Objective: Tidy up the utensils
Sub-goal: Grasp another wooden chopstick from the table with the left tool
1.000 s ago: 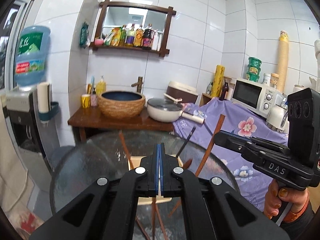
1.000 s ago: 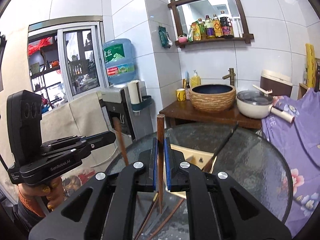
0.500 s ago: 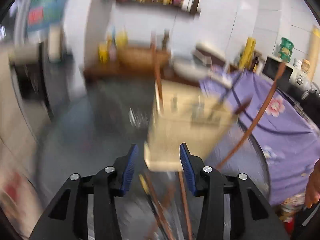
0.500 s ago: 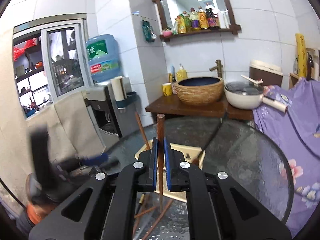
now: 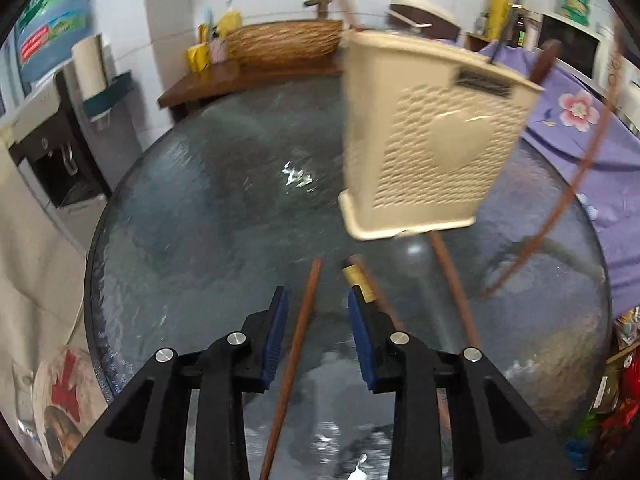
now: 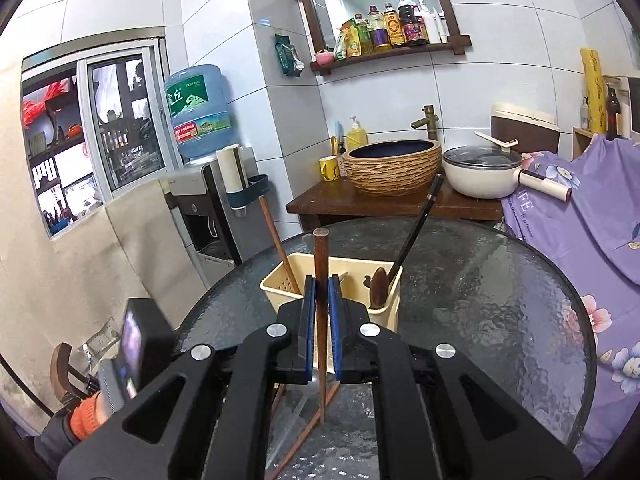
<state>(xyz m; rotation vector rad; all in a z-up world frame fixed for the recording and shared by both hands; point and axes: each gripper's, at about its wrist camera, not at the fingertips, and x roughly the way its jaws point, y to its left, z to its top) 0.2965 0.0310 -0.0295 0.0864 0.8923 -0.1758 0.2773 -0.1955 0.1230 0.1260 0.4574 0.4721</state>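
Observation:
A beige slotted utensil holder stands on the round glass table. In the right wrist view the holder contains a brown chopstick, a black chopstick and a dark spoon. My left gripper points down at the table. Its jaws are closing around a brown chopstick that lies between them, and the pads are not touching it. Loose chopsticks lie beside it. My right gripper is shut on an upright brown chopstick in front of the holder.
Behind the table stands a wooden side table with a woven basin and a white pan. A water dispenser is at the left, and purple flowered cloth at the right. A hand in an orange cuff holds the left tool.
My left gripper has dropped toward the table, tipped downward and opened, and now has a chopstick between its jaws. My right gripper has sunk a little, still holding its chopstick.

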